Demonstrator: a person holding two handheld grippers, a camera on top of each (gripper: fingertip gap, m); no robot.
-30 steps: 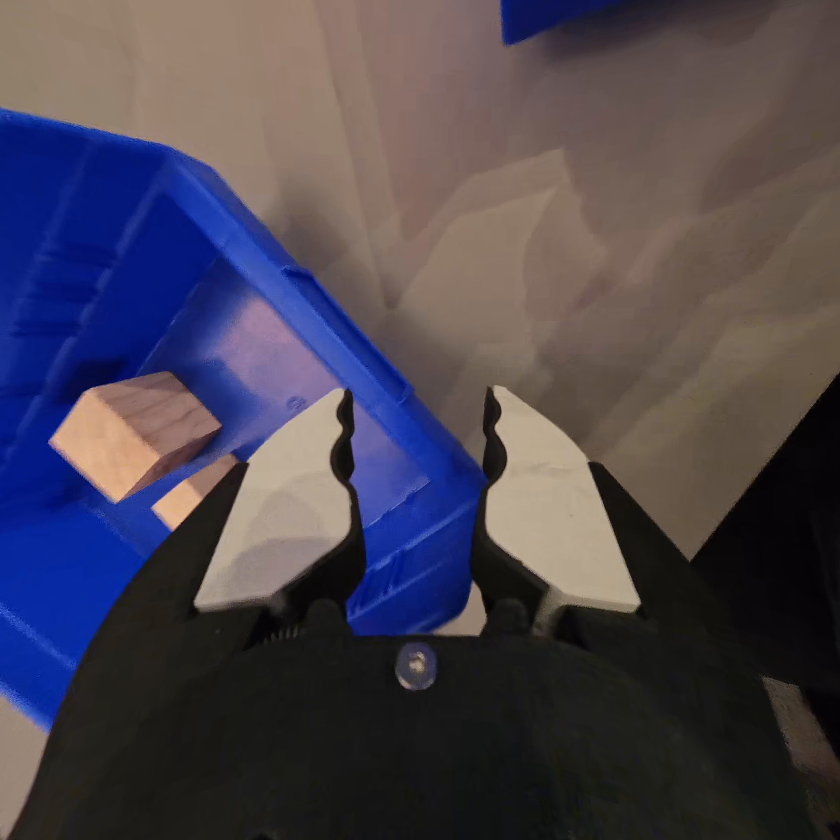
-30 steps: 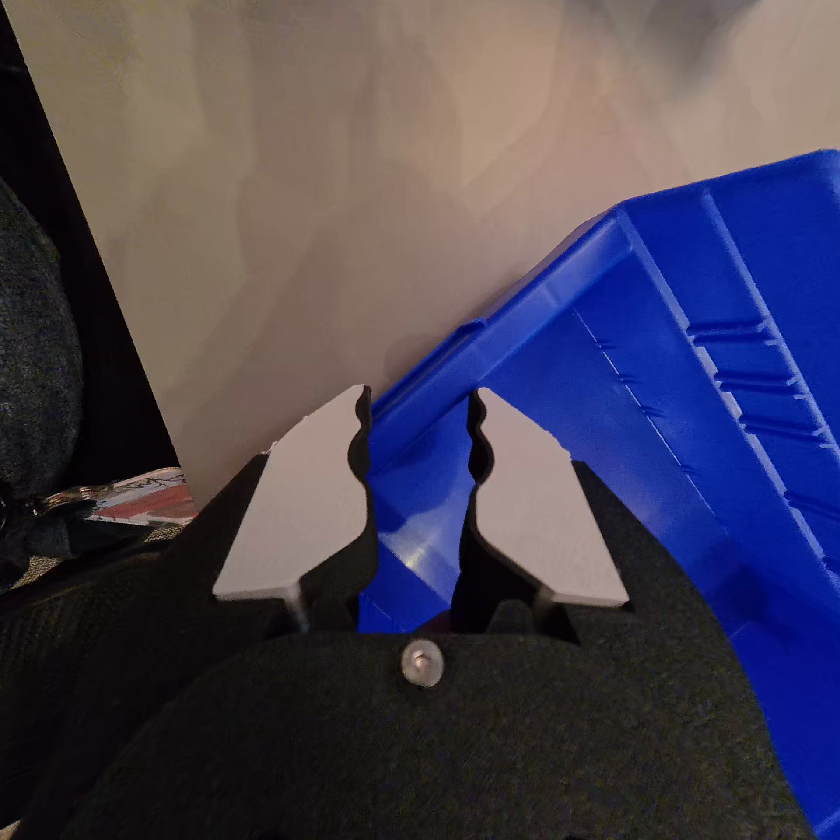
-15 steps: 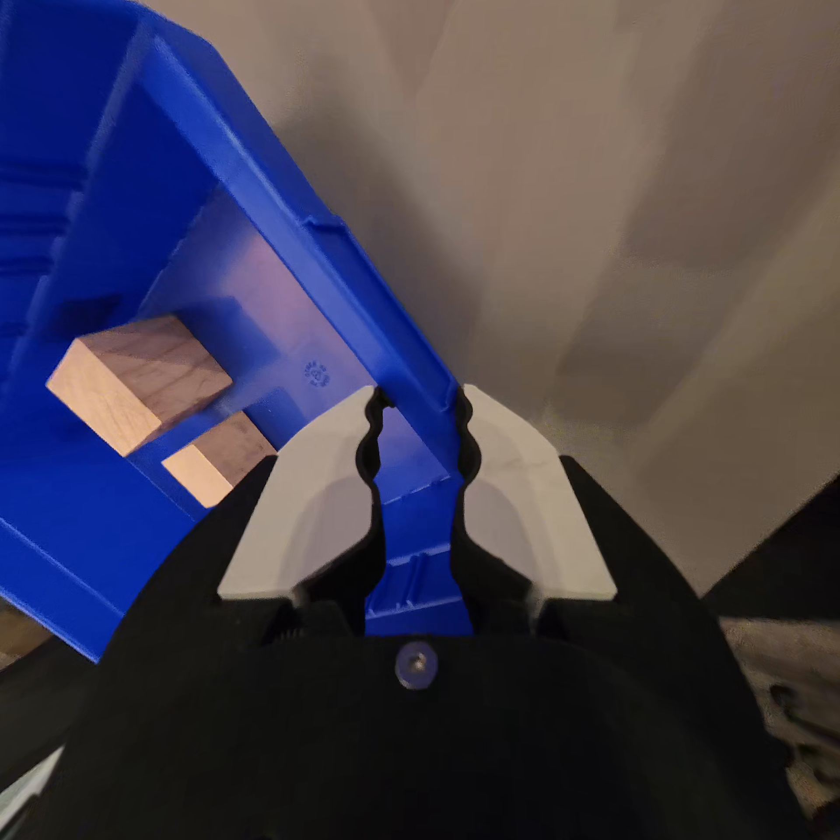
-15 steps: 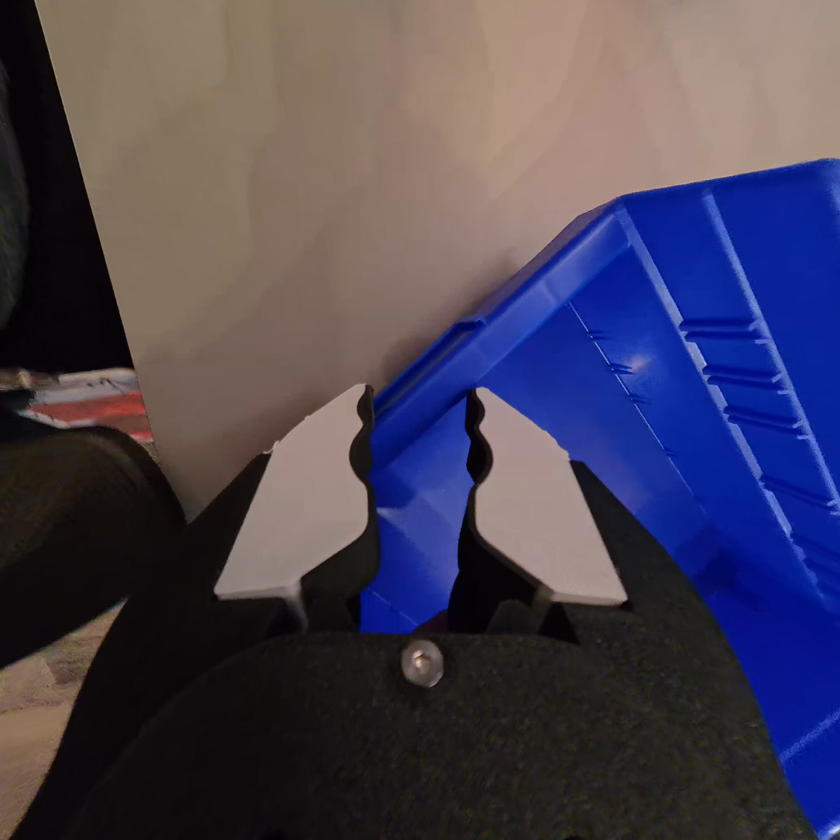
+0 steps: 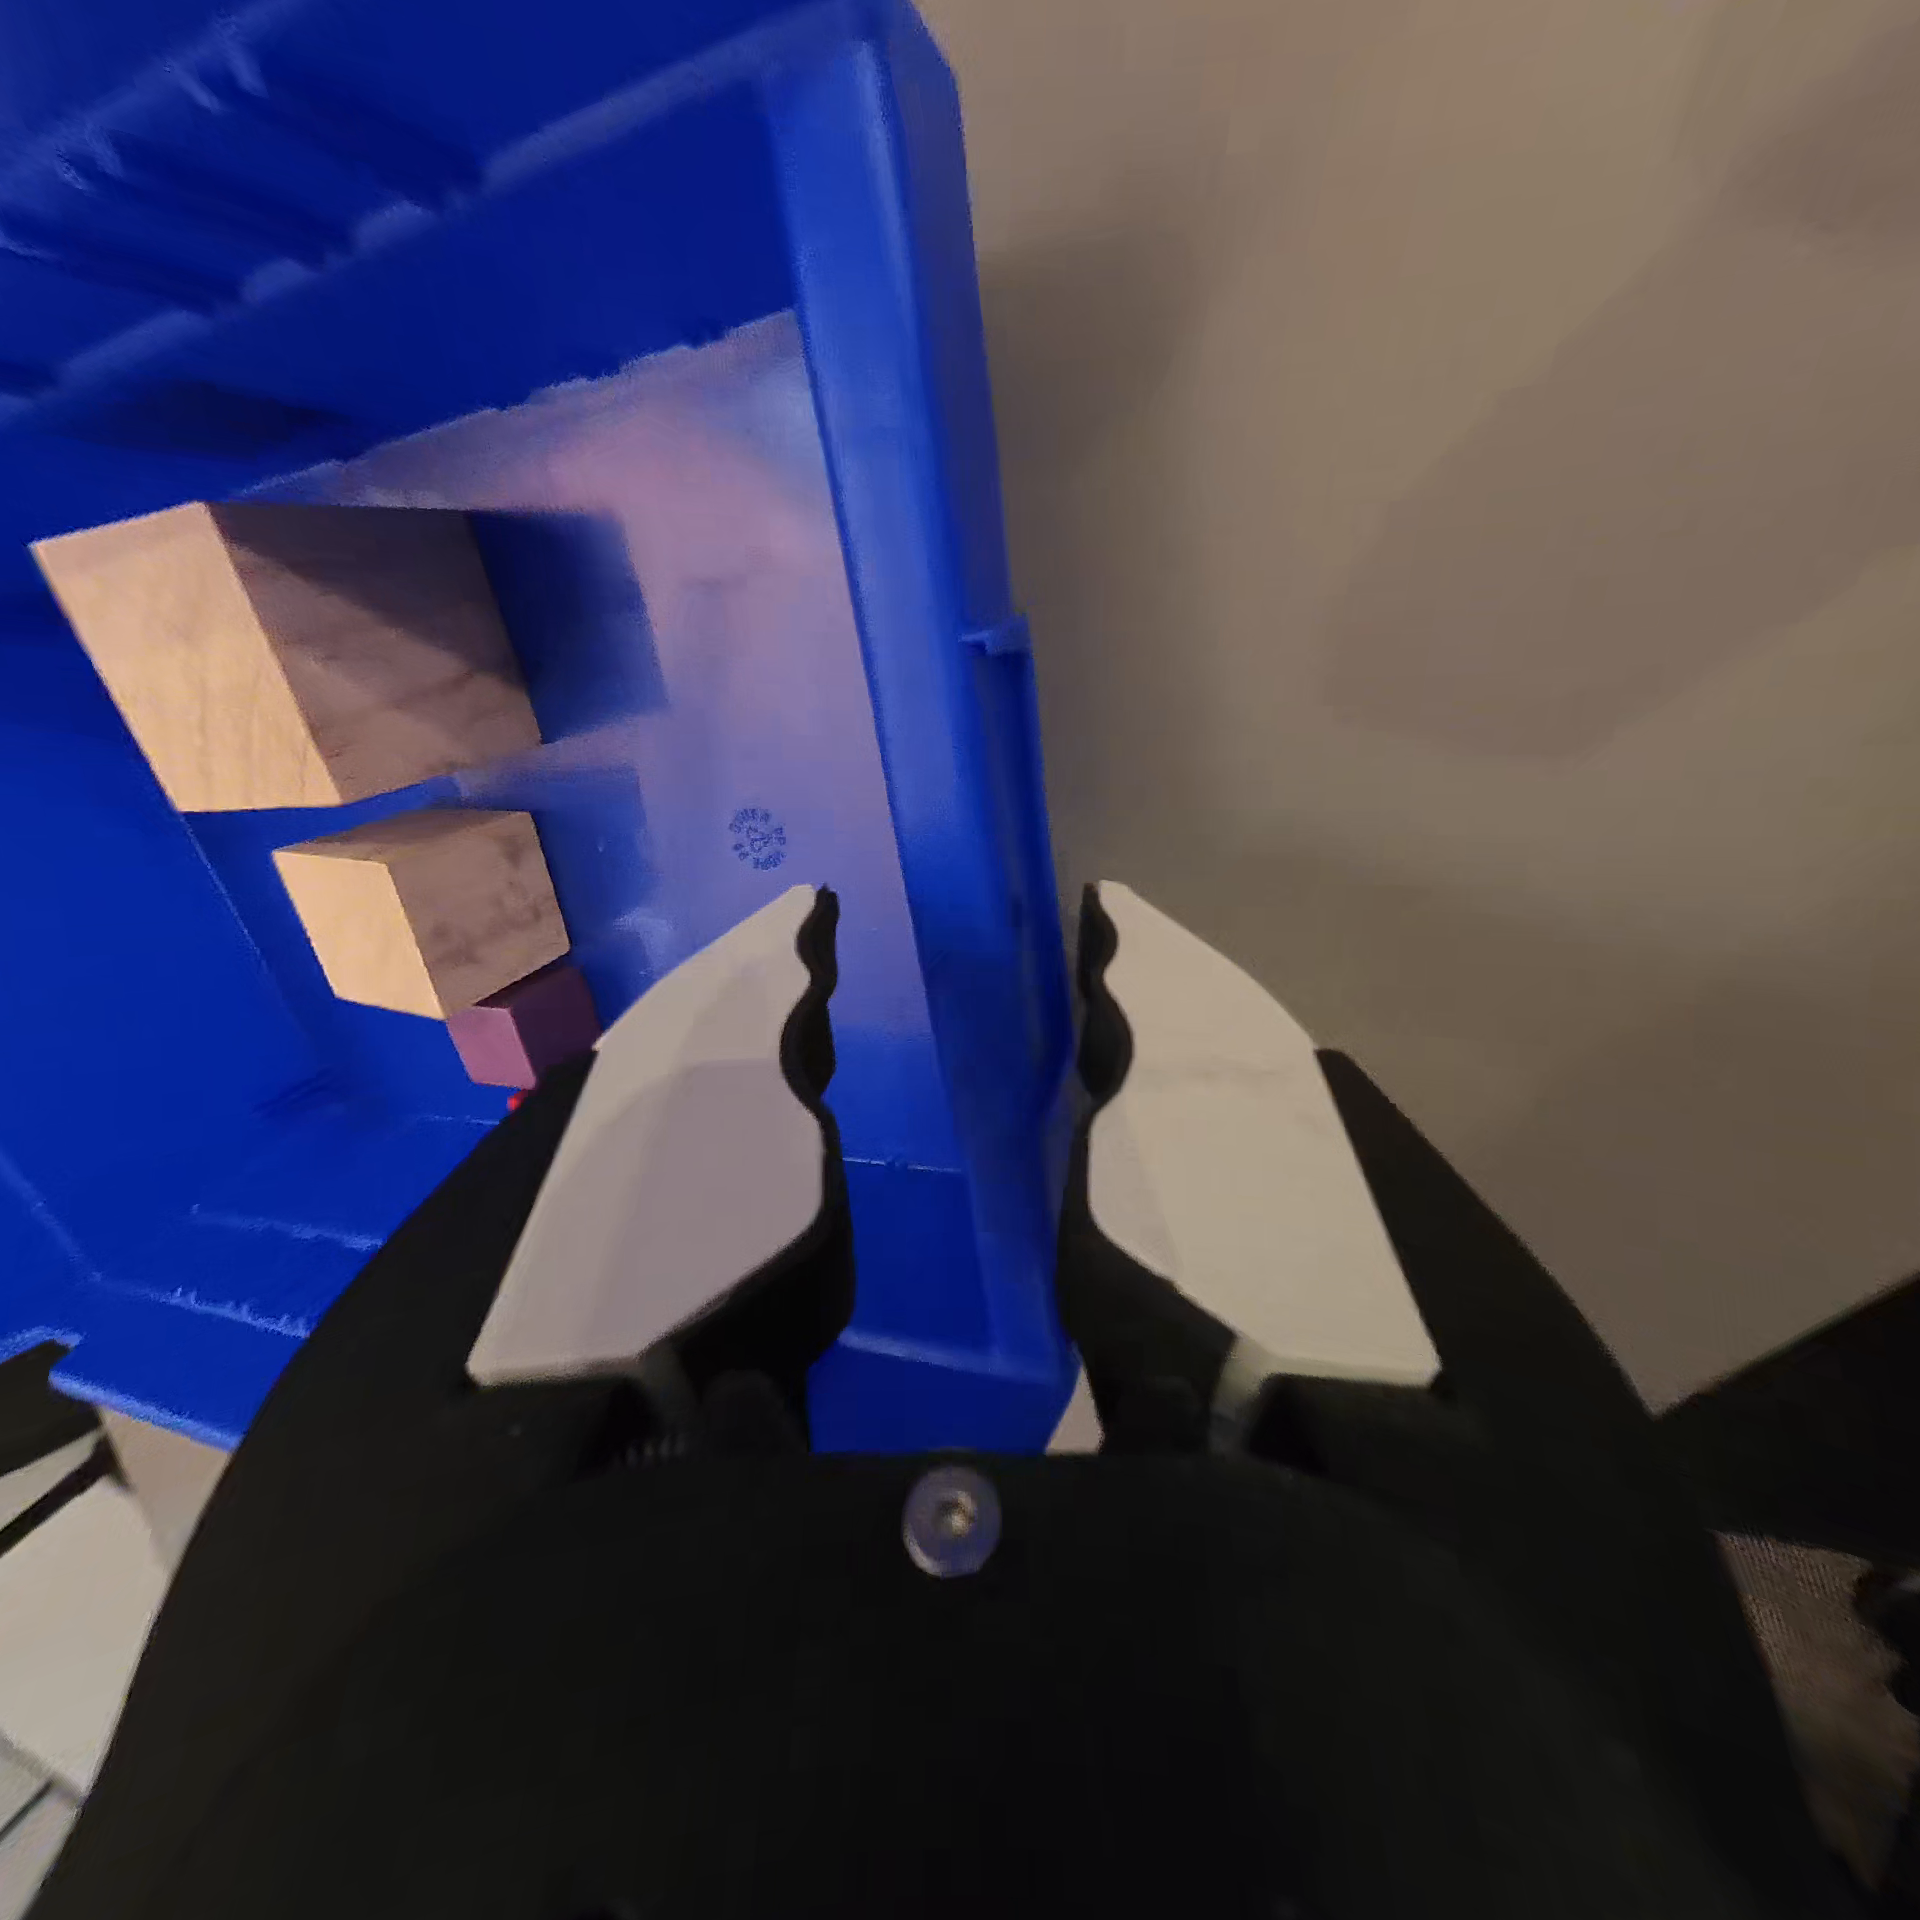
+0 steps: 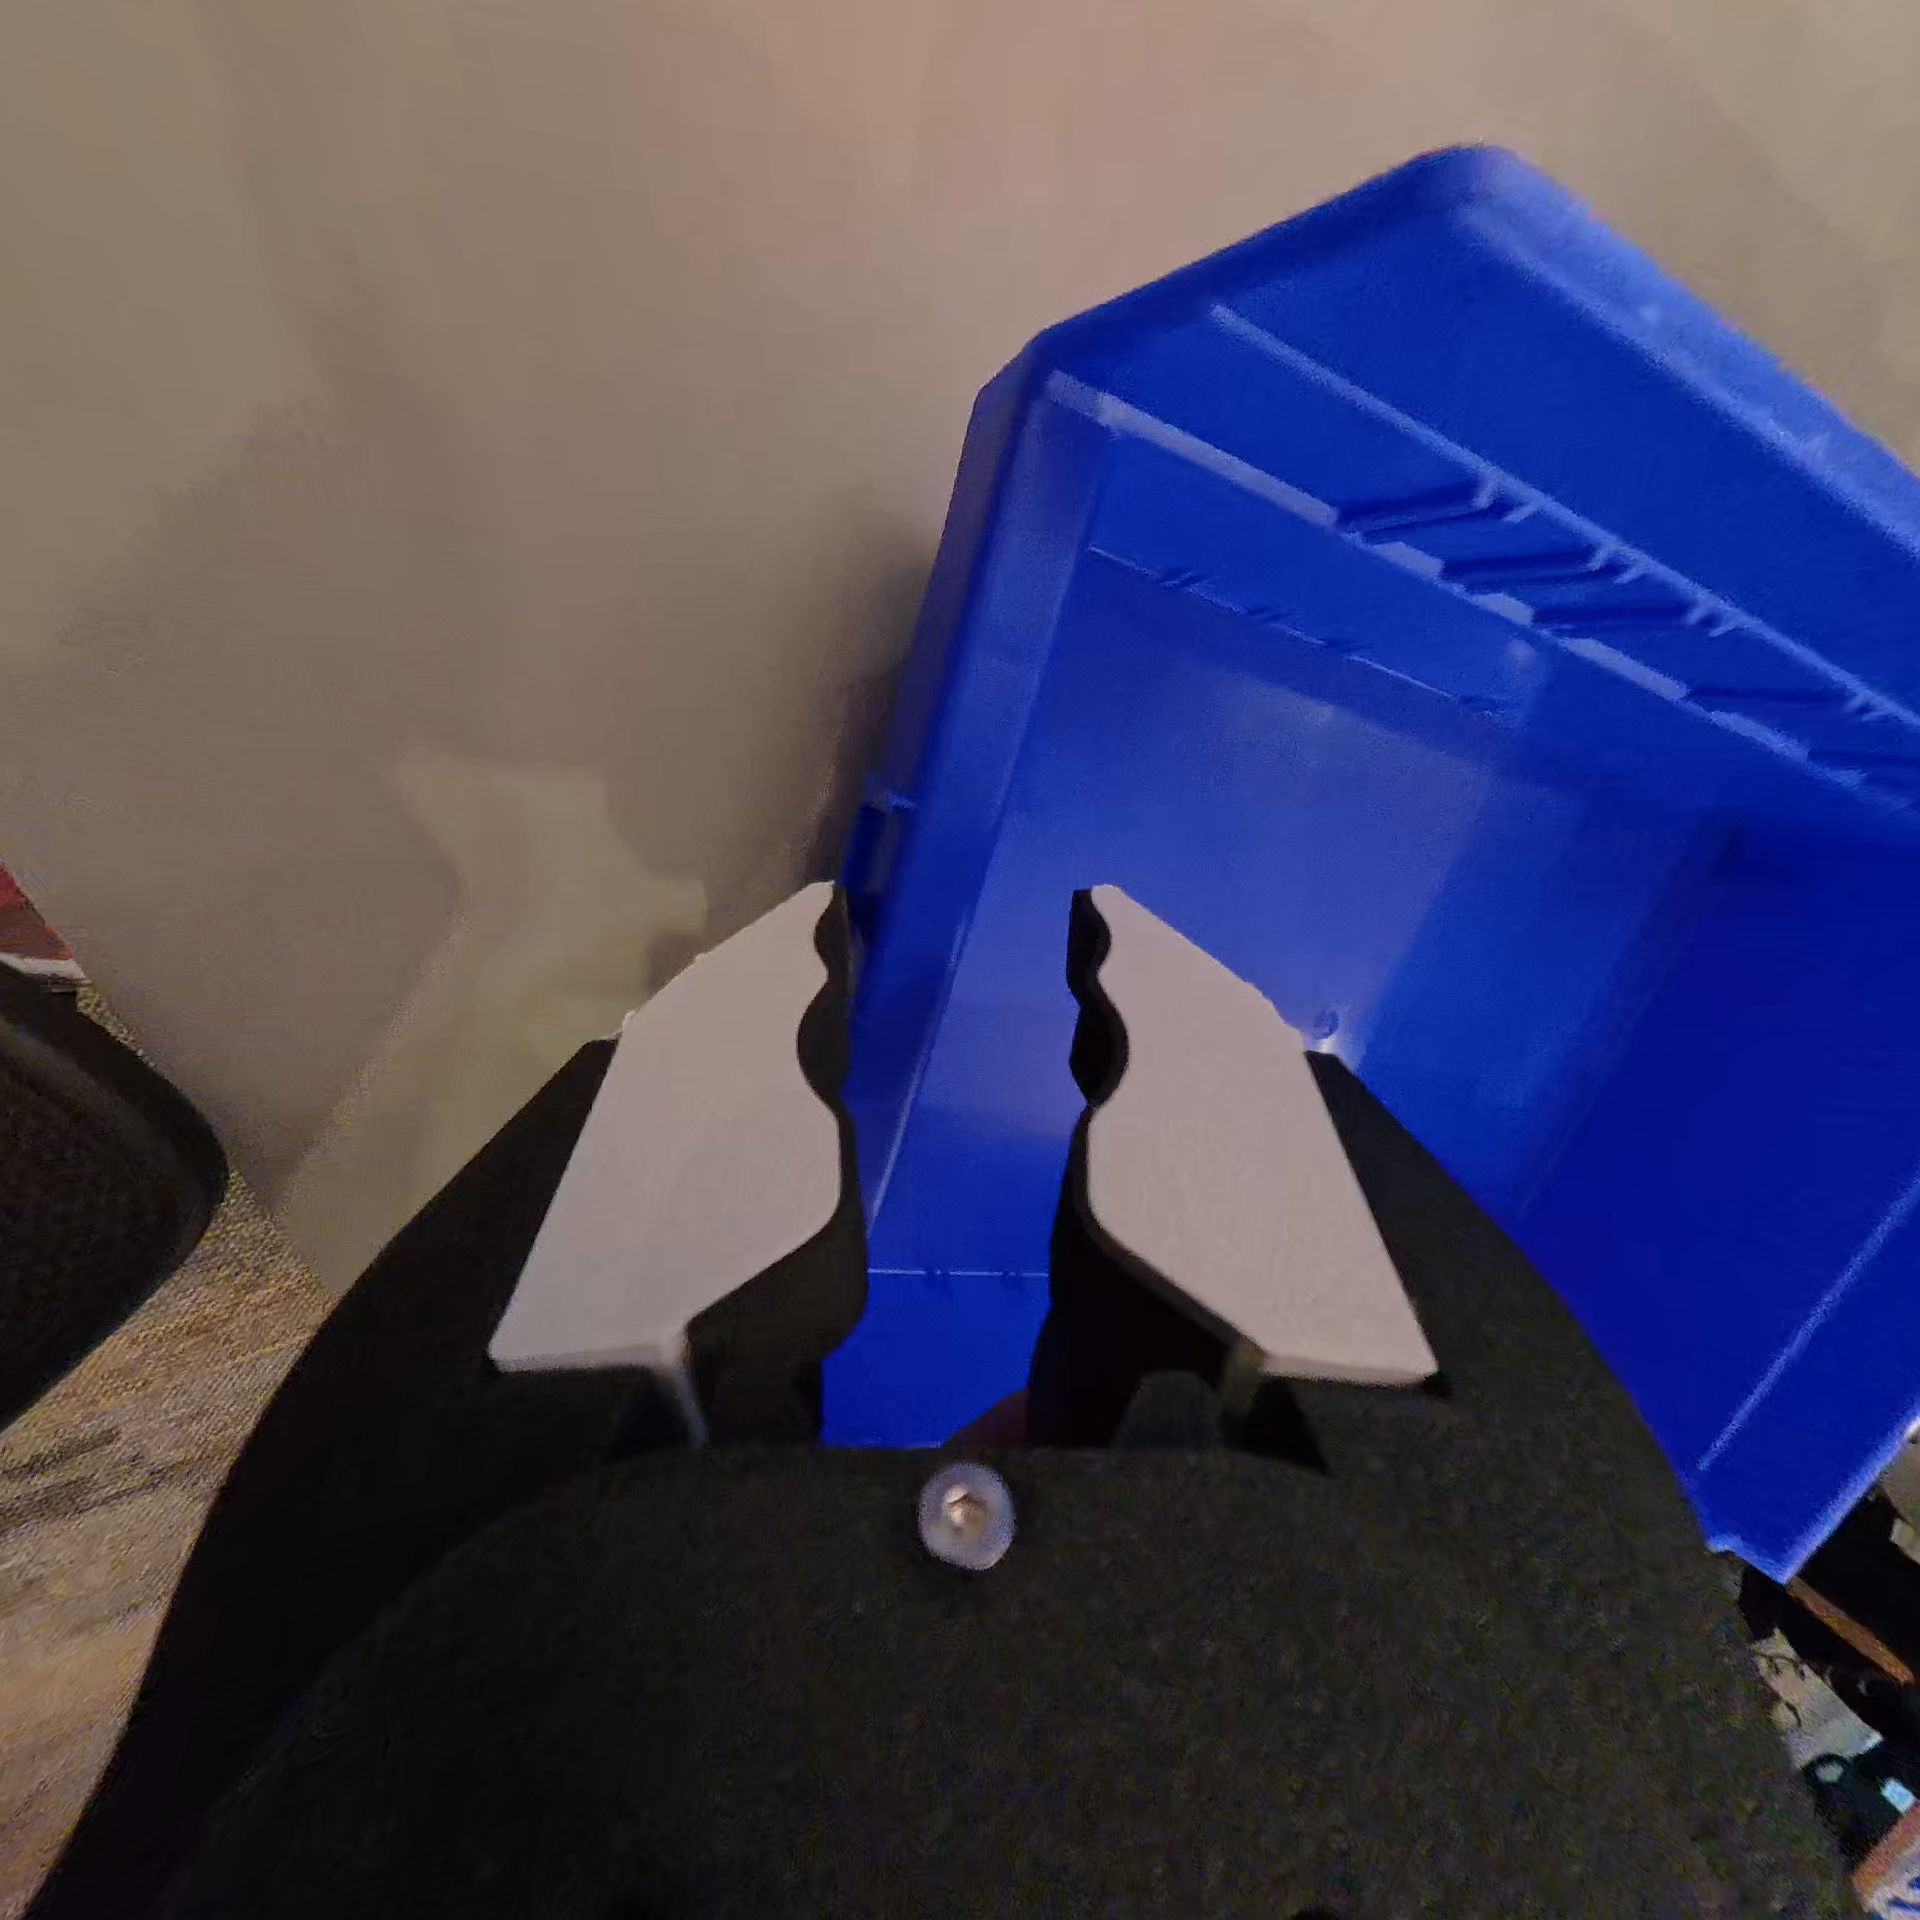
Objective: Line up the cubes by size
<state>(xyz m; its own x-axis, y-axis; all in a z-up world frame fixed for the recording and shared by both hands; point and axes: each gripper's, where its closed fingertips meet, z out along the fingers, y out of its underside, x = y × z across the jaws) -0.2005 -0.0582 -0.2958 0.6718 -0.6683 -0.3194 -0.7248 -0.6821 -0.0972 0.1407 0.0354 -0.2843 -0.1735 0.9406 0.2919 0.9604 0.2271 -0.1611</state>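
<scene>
Three cubes rest inside a tilted blue bin, grouped along its left interior. The large wooden cube lies farthest. The medium wooden cube sits just nearer, close beside it. The small purple cube touches the medium cube's near corner. All three stand skewed to the view, edges angled.

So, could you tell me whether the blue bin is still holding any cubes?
Yes: inside the blue bin lie a large wooden cube, a smaller wooden cube and a small purple cube.
</scene>
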